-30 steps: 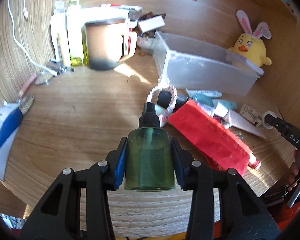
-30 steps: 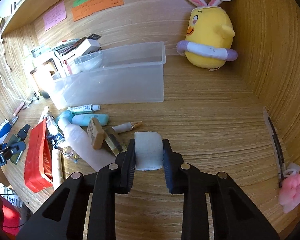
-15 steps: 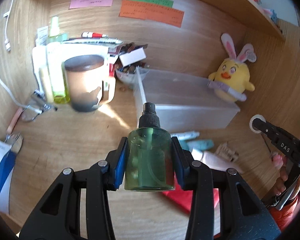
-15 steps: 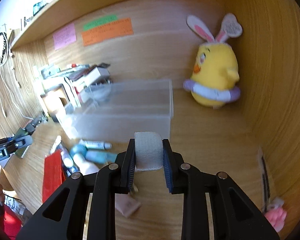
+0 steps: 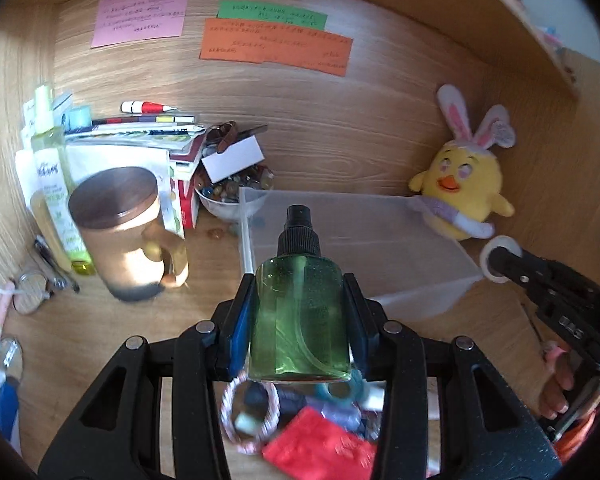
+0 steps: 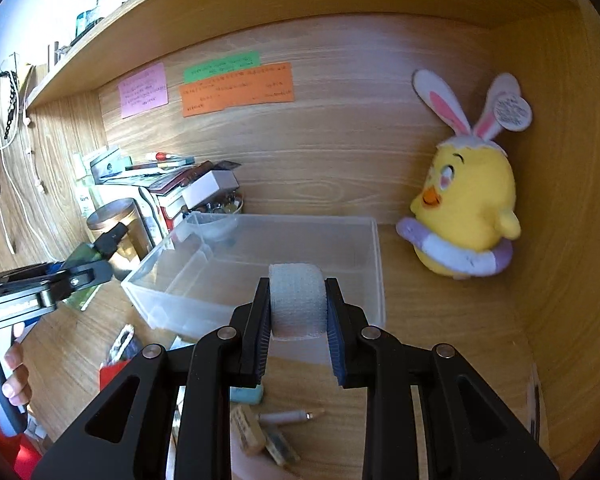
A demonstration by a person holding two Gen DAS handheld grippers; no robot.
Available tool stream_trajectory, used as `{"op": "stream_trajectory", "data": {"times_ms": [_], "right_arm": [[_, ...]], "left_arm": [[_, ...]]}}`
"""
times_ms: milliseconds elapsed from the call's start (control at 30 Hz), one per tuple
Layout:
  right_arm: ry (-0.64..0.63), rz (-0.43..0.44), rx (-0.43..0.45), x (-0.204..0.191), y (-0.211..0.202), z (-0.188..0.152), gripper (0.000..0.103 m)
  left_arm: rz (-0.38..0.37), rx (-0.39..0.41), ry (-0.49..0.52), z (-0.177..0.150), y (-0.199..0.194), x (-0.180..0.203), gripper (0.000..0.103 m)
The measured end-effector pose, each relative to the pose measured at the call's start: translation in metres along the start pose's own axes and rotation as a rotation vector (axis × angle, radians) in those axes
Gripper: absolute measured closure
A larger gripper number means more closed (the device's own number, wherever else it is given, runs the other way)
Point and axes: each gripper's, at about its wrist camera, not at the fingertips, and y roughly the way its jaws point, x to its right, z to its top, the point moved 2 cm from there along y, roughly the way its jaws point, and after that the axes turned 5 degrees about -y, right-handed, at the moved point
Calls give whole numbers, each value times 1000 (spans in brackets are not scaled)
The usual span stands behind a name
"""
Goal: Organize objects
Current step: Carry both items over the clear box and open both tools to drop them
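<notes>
Both grippers clamped: left gripper (image 5: 299,320) on green spray bottle (image 5: 299,312) (upright), right gripper (image 6: 298,312) on white roll (image 6: 298,300).

Both tongs (image 5: 300,312) (image 6: 298,308) rose from desk toward bin (image 6: 260,280).

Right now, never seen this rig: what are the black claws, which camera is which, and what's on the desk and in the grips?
There is no robot here. A person holds a hand-operated two-finger gripper in each hand, and each gripper carries a fisheye camera looking forward along its fingers.

In the left wrist view, the left gripper is shut on a green spray bottle. In the right wrist view, the right gripper is shut on a white gauze roll. Each gripper also shows at the edge of the other's view.

Both point toward a clear plastic bin on a wooden desk; as far as its inside shows, nothing is in it. Beside it sits a yellow chick plush. To the left stands a lidded mug, with a bowl of beads behind the bin. Loose small items lie in front, including a red pouch.
</notes>
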Motion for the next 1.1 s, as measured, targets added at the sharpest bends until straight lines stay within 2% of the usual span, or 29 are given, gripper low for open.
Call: {"op": "stream_trajectory", "data": {"times_ms": [300,567,833,1100], "right_arm": [[-61,-13,-38,-2,29,20,81],[-102,-22,-116,2,68,31,81],[-99,22,-212,4,106,20,81],[-109,34,-267,6,121,9,81]], "left_arm": [[-18,-79,36,19,43,10,62],[-45,-179,68,23,73,24,62],[-13,-225,149,22,90,38,62],[-7,-274,188,20,110,46,62]]}}
